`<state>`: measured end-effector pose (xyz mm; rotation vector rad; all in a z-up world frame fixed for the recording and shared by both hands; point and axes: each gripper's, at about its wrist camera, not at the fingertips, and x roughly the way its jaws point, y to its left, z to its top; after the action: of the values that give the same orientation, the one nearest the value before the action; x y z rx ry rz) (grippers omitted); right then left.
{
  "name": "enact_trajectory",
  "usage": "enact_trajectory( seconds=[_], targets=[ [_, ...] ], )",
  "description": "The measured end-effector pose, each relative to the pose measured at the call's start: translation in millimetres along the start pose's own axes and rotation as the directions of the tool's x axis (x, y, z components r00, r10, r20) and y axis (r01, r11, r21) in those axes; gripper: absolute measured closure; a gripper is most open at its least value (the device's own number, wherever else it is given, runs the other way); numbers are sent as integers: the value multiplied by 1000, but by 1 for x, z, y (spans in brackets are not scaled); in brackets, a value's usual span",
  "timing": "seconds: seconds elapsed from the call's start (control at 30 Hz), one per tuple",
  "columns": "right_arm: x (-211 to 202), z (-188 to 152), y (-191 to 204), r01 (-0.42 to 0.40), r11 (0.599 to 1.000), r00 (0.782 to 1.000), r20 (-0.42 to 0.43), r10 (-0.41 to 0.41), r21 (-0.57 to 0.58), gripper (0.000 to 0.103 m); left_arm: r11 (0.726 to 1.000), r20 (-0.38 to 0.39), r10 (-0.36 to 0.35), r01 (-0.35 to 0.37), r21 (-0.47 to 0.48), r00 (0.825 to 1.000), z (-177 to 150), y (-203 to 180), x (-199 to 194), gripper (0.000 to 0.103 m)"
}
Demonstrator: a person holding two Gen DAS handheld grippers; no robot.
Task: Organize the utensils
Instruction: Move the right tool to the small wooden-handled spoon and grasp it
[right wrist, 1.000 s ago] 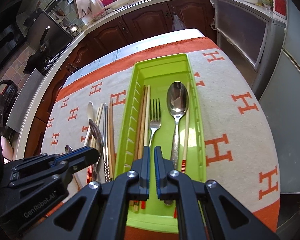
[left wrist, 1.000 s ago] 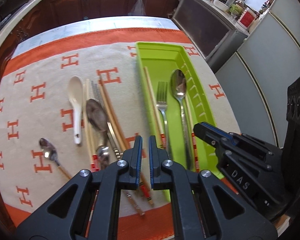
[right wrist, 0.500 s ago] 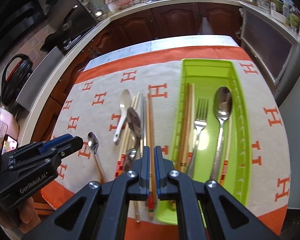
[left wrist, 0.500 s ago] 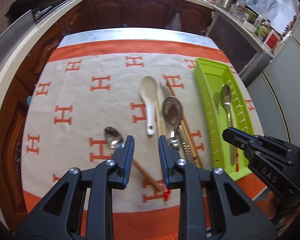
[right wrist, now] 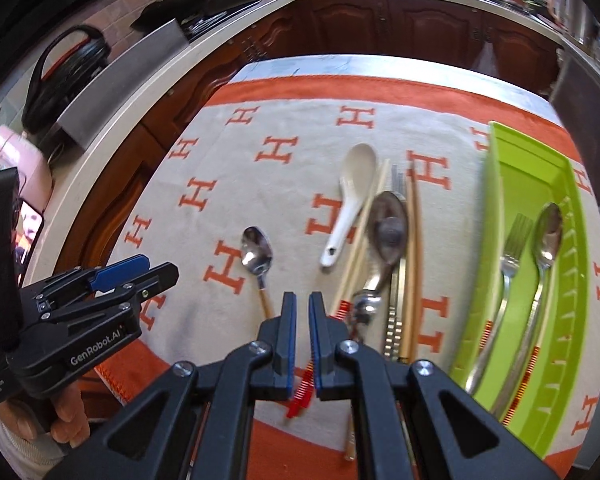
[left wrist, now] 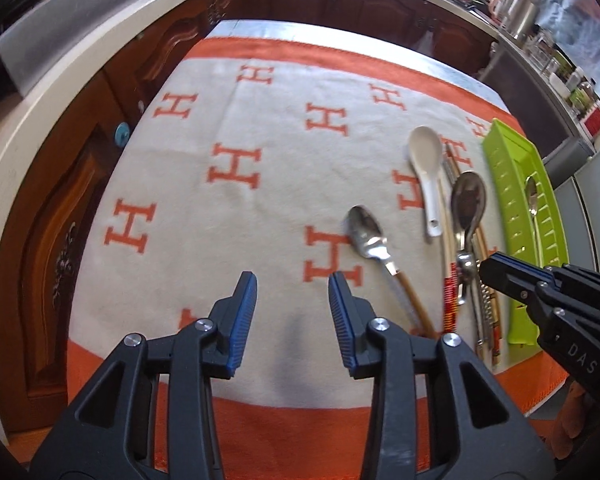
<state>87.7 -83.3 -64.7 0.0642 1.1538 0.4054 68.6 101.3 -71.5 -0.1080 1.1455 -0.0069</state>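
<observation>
- Left wrist view:
- Kitchen setting: dark wooden cabinets (left wrist: 360,4) behind, pale counter (left wrist: 40,92) curving along the left, cream cloth (left wrist: 260,200) with orange H marks and orange border over the table.
- Left gripper (left wrist: 292,300) low in frame above bare cloth, jaws parted and having just been opening, nothing between them.
- Small metal spoon (left wrist: 366,234) with wooden handle lying loose to the gripper's right; handle end hidden behind the gripper body.
- White ceramic spoon (left wrist: 426,172), large metal spoon (left wrist: 468,200) and chopsticks bunched further right; lower ends blurred, individual pieces hard to separate.
- Green tray (left wrist: 504,184) at the cloth's right edge, near end covered by the right gripper (left wrist: 488,270); only one spoon discernible inside.

- Right wrist view:
- Same cloth (right wrist: 240,184); counter (right wrist: 140,112) and stovetop clutter upper left, partly cut off.
- Right gripper (right wrist: 302,300) clenched, pads almost meeting, holding nothing; red-striped chopstick end visible below it, resting on the cloth.
- Small metal spoon (right wrist: 257,254) left of the fingers, white ceramic spoon (right wrist: 352,200) and large metal spoon (right wrist: 388,228) ahead, all on the cloth outside the tray.
- Green tray (right wrist: 496,208) at right containing a fork (right wrist: 508,264), a long spoon (right wrist: 546,248) and striped chopsticks; near end cut off.
- Left gripper (right wrist: 168,270) at far left, a hand (right wrist: 68,416) partly visible beneath it.
</observation>
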Motion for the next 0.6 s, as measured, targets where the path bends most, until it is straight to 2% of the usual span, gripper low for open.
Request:
enact_trajectory(
  seconds=[0.2,0.43,0.5,0.6],
  targets=[
    [35,4,12,-43,998,997,-59,40,-45,96,999,-39,3,-5,-45,999,-14,24,16,69],
    [64,8,2,-136,990,985,-109,132,-27,96,999,-42,-6,4,-46,999,-17,26,20,69],
    [69,8,1,-159,987,981,-115,156,-25,90,999,-47,-9,7,-44,999,-16,25,22,69],
    [75,8,-1,-175,984,980,-105,171,-31,86,999,-51,-15,13,-39,999,-15,22,25,69]
  ],
)
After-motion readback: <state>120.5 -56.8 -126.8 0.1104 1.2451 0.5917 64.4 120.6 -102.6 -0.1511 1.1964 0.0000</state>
